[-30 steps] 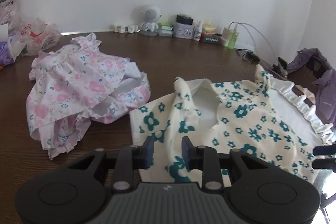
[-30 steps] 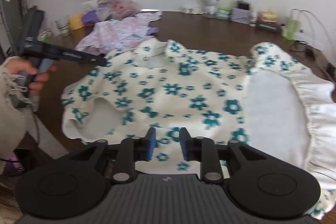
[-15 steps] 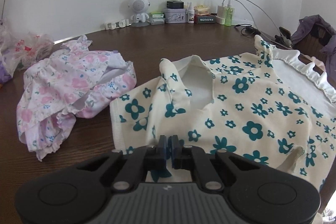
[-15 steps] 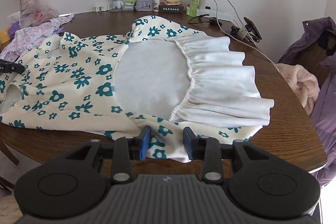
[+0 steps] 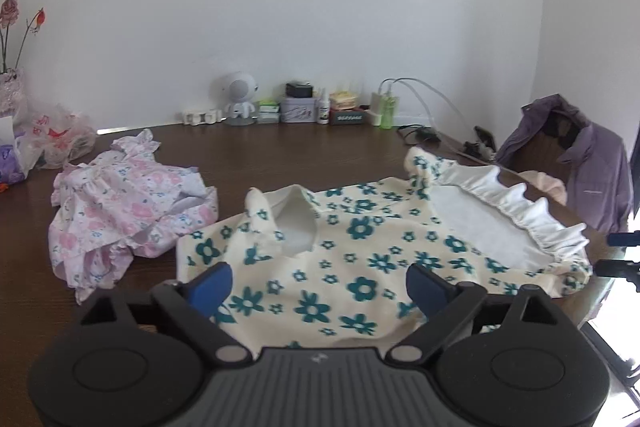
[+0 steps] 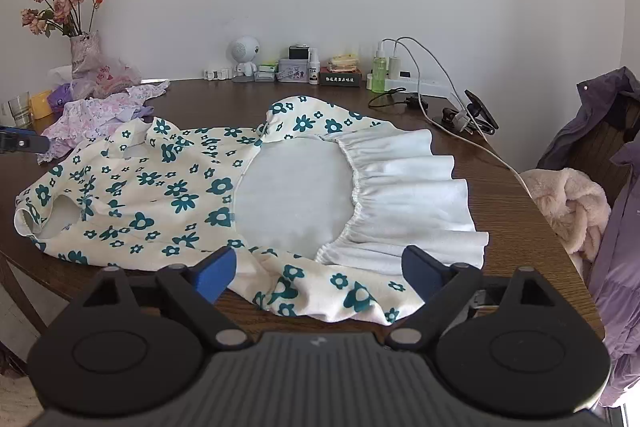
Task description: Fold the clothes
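While the jaws on both sides are opening, nothing pinched anywhere. Left hand-held gripper [image 5: 319, 285] spread wide over the near hem of the cream dress with teal flowers [image 5: 360, 259], cloth lying between the blue pads but not pressed by them. Same deal on the right hand-held gripper [image 6: 318, 273]: splayed over the flowered edge nearest the camera, fabric loose underneath. Looks like a release after laying the thing out, so letting go so the cloth settles flat makes sense, just a guess though.

Further out, dress spread across the brown desk [image 6: 500, 195], mostly flat, skirt end turned up so the white lining [image 6: 296, 195] and the gathered white ruffle [image 6: 408, 191] show. Probably laid that way to give straight edges to fold along. Neck opening [image 5: 296, 227] gaping at the other end, a bit rumpled, could use smoothing first. Near corner hanging just over the desk edge on the right view, so might slide if tugged.

Off to the side, pink floral dress [image 5: 120, 211] in a crumpled heap, touching or nearly touching the cream one, hard to say which. Parked there waiting its turn, most likely.

Way back against the wall: little white robot figure [image 5: 239, 99], tins and bottles, charger cables, vase of flowers [image 6: 82, 53].
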### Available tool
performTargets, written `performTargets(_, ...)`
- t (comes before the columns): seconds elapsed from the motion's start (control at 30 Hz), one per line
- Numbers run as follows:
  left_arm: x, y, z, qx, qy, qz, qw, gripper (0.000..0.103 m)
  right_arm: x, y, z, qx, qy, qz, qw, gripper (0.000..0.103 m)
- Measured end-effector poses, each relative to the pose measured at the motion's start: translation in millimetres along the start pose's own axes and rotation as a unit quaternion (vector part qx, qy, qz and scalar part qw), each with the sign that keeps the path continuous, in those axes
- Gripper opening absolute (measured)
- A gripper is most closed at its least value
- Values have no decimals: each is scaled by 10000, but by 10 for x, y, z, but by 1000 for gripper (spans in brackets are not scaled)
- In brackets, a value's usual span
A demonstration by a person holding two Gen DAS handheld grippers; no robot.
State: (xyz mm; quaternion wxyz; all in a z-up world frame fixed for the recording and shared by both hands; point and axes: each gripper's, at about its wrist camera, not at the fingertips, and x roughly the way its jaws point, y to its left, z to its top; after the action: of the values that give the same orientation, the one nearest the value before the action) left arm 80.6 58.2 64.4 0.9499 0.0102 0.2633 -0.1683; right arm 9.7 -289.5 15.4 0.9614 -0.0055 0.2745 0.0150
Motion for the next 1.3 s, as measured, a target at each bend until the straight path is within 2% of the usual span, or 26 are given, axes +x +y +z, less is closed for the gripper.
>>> performTargets(0.03,-58,-64,-50,26,3,-85,10000,100,-13,-10,-20,22,-40,24,10000,102)
performTargets(0.1,-147,-186,-175,81,59,-169,9998,101,-23,-1,-68,-9,-107,43,9999,102)
performTargets(0.2,-210,-329,-353,174,215,-108,9996,101,6,57,-124,-204,-131,-112,9996,102)
performTargets(0.33,-212,-446,-405,397,306,-226,9985,100,44,142,-126,-578,-136,-161,9981,102)
performTargets(0.43,-161,-520,-356,488,377,-412,9972,92,67,199,-58,-913,-100,-40,9958,101)
performTargets(0.5,-96,-573,-317,527,515,-597,9955,77,99,246,-14,-1198,7,140,9927,91)
performTargets(0.53,-42,-606,-301,557,643,-677,9941,72,112,269,4,-1338,73,230,9907,82)
performTargets(0.57,14,-635,-293,603,763,-738,9925,59,138,291,20,-1473,153,322,9885,72)
performTargets(0.6,70,-661,-293,677,900,-789,9905,45,164,310,33,-1592,235,413,9861,67)
performTargets(0.67,180,-721,-299,864,1218,-870,9849,28,222,347,57,-1824,404,594,9806,42)
performTargets(0.7,225,-748,-309,967,1366,-900,9818,26,260,363,63,-1924,496,678,9777,34)
performTargets(0.73,266,-767,-325,1045,1496,-882,9792,27,289,377,64,-2017,584,750,9748,20)
performTargets(0.77,304,-781,-337,1106,1611,-852,9770,27,315,389,68,-2121,674,818,9715,16)
performTargets(0.9,408,-738,-297,1118,1786,-685,9752,48,391,447,83,-2634,845,933,9565,16)
performTargets(0.97,480,-713,-251,1027,1857,-736,9745,48,473,465,111,-2802,932,1023,9499,16)
performTargets(1.03,572,-665,-212,801,1984,-925,9725,43,579,485,150,-2848,1045,1183,9455,16)
performTargets(1.1,661,-599,-180,538,2108,-1172,9690,2,678,498,197,-2874,1140,1324,9417,15)
performTargets(1.17,706,-547,-116,394,2039,-1120,9718,2,744,481,284,-2813,1157,1379,9426,10)
performTargets(1.3,709,-455,37,293,1792,-1003,9782,2,864,425,421,-2570,1202,1441,9480,10)
